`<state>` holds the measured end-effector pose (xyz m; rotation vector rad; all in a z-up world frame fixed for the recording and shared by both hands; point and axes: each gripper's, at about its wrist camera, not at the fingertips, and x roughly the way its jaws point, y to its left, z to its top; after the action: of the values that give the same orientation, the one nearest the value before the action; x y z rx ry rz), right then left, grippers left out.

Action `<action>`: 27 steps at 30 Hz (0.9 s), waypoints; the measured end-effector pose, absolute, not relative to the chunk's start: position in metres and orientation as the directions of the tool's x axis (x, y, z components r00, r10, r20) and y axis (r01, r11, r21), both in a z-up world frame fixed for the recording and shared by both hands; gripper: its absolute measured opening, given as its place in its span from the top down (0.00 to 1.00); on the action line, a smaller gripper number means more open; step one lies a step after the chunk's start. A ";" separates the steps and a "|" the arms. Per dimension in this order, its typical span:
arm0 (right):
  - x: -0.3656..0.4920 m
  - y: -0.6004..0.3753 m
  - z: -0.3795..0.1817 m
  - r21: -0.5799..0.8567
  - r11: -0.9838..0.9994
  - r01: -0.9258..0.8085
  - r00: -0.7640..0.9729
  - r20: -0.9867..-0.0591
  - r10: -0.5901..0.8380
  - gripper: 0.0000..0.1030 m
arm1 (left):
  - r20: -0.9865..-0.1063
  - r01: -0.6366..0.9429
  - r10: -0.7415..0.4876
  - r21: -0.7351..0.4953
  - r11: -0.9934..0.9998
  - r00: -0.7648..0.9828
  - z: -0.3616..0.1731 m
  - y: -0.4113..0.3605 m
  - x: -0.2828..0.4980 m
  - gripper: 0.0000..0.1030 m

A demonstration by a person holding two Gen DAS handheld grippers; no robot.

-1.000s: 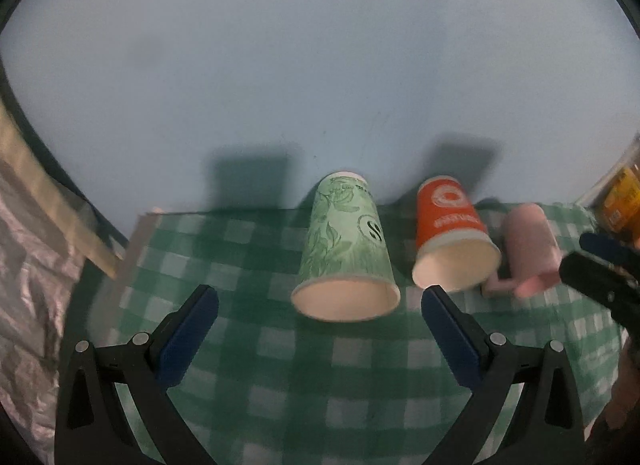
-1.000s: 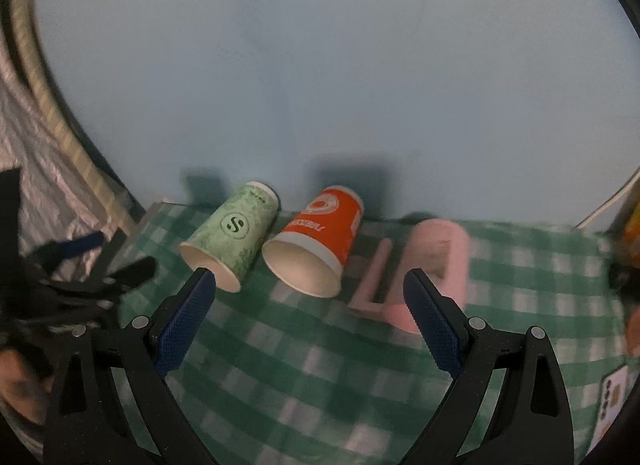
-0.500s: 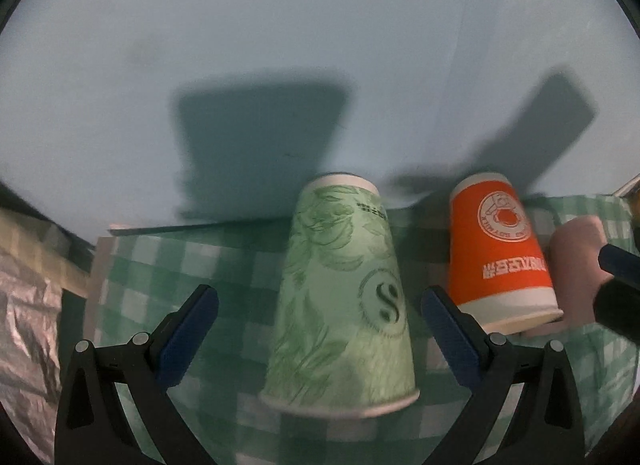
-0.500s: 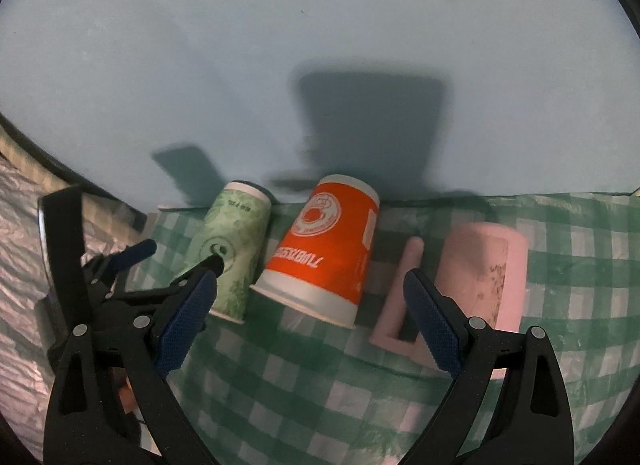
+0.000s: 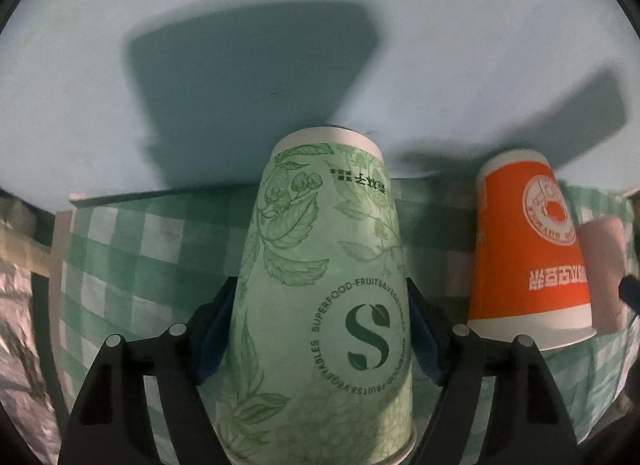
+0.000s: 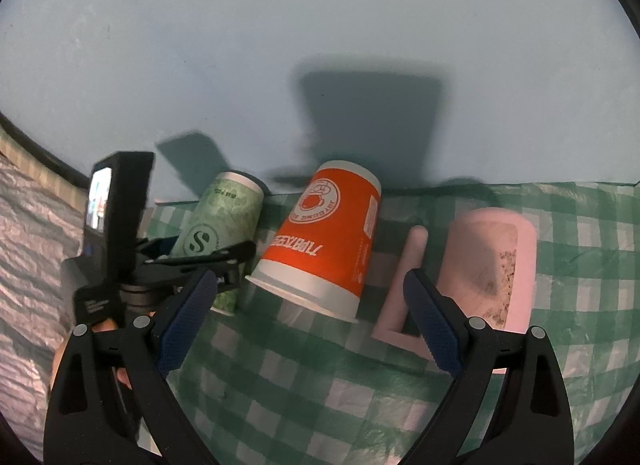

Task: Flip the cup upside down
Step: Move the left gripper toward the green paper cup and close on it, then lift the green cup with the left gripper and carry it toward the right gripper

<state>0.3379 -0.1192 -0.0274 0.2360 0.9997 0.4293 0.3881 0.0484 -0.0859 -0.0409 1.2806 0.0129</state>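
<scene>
A green paper cup [image 5: 324, 297] lies on its side on the green checked cloth [image 5: 132, 265], base toward the wall. My left gripper [image 5: 320, 329] has its jaws against both sides of it, shut on the cup. The cup also shows in the right wrist view [image 6: 218, 233], with the left gripper [image 6: 200, 261] around it. An orange paper cup [image 6: 324, 237] lies on its side beside it, rim toward me. My right gripper [image 6: 308, 325] is open and empty, just in front of the orange cup.
A pink mug [image 6: 488, 269] lies on its side right of the orange cup, handle to its left. A pale blue wall [image 6: 320, 45] stands close behind the cups. Crinkled silver foil [image 6: 28, 265] lies off the cloth at the left.
My left gripper has moved forward over the green cup and closed on its sides. My right gripper has moved closer to the orange cup and stays open.
</scene>
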 end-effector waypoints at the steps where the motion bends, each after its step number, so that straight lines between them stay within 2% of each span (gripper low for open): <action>1: 0.336 -0.120 -0.028 0.383 0.892 -0.242 0.468 -0.759 0.453 0.09 | -0.959 -0.036 -0.023 -0.035 0.999 0.284 -0.085 0.052 0.390 0.24; 8: 0.324 -0.123 -0.030 0.370 0.892 -0.259 0.477 -0.754 0.451 0.09 | -0.939 -0.023 -0.054 -0.066 0.998 0.340 -0.070 0.065 0.372 0.25; 17: 0.292 -0.126 -0.034 0.385 0.874 -0.297 0.476 -0.734 0.485 0.09 | -0.885 0.056 -0.166 -0.157 0.986 0.434 -0.039 0.071 0.325 0.25; 27: 0.233 -0.151 -0.034 0.405 0.854 -0.327 0.511 -0.685 0.520 0.09 | -0.833 0.201 -0.277 -0.203 0.958 0.479 -0.042 0.021 0.245 0.25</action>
<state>0.2332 -0.1514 -0.0335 0.2363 0.9005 0.5151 0.2448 0.0215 -0.0421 -0.0804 1.0313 -0.2922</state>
